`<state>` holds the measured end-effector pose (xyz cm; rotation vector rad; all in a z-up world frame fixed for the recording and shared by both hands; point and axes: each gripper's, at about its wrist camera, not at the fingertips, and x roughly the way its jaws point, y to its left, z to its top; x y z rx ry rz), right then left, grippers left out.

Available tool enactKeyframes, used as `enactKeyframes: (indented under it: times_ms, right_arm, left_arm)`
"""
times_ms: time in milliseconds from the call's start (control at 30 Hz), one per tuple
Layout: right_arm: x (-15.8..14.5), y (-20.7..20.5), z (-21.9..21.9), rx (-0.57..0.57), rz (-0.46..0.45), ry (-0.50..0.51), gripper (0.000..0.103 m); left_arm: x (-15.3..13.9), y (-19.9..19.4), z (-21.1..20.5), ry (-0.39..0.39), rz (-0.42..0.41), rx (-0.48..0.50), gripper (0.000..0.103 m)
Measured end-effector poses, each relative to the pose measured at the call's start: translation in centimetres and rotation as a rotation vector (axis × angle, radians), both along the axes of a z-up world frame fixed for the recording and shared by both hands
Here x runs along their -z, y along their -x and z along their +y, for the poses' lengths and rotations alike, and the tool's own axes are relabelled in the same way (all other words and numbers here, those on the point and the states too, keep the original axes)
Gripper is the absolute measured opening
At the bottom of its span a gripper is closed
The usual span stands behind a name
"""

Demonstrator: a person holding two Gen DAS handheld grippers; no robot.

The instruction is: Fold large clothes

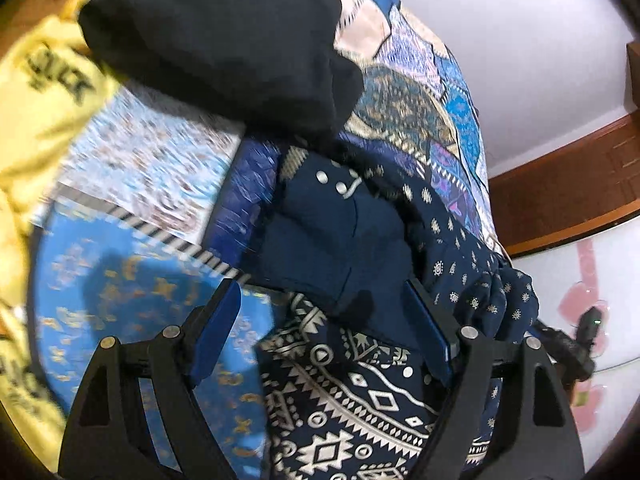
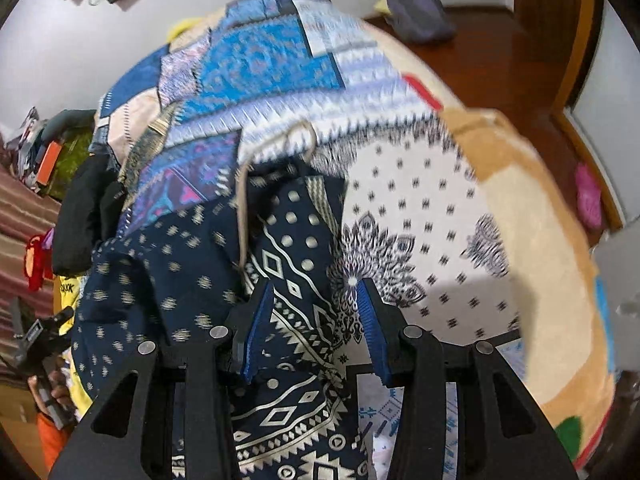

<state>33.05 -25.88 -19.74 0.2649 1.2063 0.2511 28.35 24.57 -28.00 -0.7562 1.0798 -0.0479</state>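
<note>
Left wrist: one navy garment, one black

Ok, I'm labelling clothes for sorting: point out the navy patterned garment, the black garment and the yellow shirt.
navy patterned garment (image 2: 296, 280): right wrist view, geometric-print panel ahead of the jaws.
black garment (image 1: 224, 40): left wrist view, middle of the bundle.
yellow shirt (image 1: 44, 96): left wrist view, beside its black lettering.

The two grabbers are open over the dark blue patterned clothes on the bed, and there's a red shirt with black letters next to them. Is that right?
Nearly. The shirt with black letters is yellow, not red, as the left wrist view shows. The rest holds: left gripper and right gripper are open over the dark blue patterned garment on the bed.
</note>
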Motion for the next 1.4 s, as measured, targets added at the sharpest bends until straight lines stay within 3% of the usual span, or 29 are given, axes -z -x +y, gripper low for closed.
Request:
enactKeyframes:
  times_ms: [267, 467, 600, 633, 733, 800, 867, 1000, 1267, 1400]
  right_arm:
    - [4.3, -1.9, 0.6, -0.011, 0.111, -0.091, 0.04]
    - [5.5, -3.4, 1.3, -0.012, 0.101, -0.176, 0.043]
    - [5.8, -4.2, 1.0, 0.028, 0.075, -0.202, 0.041]
    - [5.7, -4.3, 1.1, 0.032, 0.064, -0.184, 0.04]
    - [5.7, -4.3, 1.8, 0.005, 0.043, -0.134, 0.037]
    - [5.8, -4.2, 2.2, -0.012, 0.048, -0.145, 0.013]
    - [5.3, -4.1, 2.5, -0.023, 0.041, -0.145, 0.011]
    - [1.1, -3.3, 3.0, -0.041, -0.091, -0.126, 0.009]
    - [-9.0, -4.2, 5.2, -0.127, -0.312, -0.07, 0.006]
    - [-11.9, -6.2, 6.2, -0.13, -0.379, -0.034, 0.006]
  left_arm:
    - [4.3, -2.0, -0.8, 0.025, 0.076, -0.011, 0.082]
    - [4.3, -3.2, -1.8, 0.047, 0.026, 0.019, 0.08]
    - [3.5, -4.2, -3.0, 0.0, 0.007, 0.061, 0.055]
    - [3.2, -4.3, -3.3, -0.015, 0.0, 0.072, 0.045]
    - [2.0, -4.5, -4.1, -0.082, -0.005, 0.096, 0.028]
    - [1.1, -4.5, -4.6, -0.132, -0.012, 0.11, 0.023]
    - [0.1, -4.4, -5.3, -0.195, -0.024, 0.126, 0.019]
    - [-3.4, -4.3, -6.7, -0.285, -0.104, 0.151, 0.015]
    - [-12.7, -7.1, -9.3, -0.373, -0.281, 0.217, 0.011]
    - [-15.7, -9.7, -10.1, -0.401, -0.337, 0.214, 0.011]
